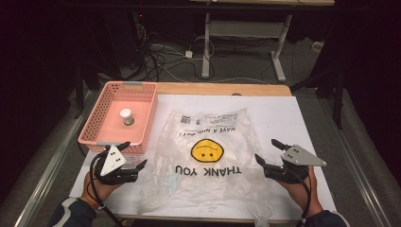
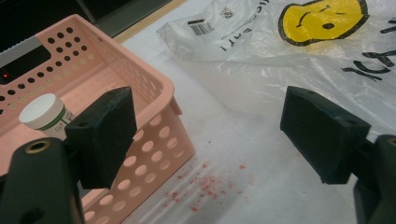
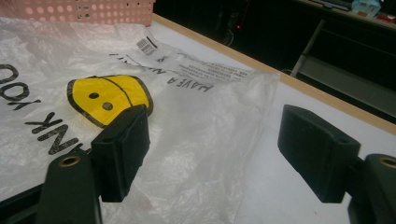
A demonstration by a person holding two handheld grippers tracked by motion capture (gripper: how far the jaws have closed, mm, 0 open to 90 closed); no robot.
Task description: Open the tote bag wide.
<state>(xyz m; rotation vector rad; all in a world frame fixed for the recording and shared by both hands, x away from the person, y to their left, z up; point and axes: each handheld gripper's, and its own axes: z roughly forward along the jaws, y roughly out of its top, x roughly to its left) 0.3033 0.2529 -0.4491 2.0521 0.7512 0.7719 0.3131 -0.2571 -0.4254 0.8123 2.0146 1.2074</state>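
You have a clear plastic bag [image 1: 208, 156] with a yellow smiley face and "THANK YOU" print lying flat, crinkled, on the white table sheet.

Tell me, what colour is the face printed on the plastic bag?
Yellow with black outline, on the plastic bag; clearest in the left gripper view.

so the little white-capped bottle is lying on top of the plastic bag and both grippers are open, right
Not quite. The bottle stands inside the pink basket, not on the plastic bag; the high view shows it. The rest holds: the left gripper and right gripper are both open.
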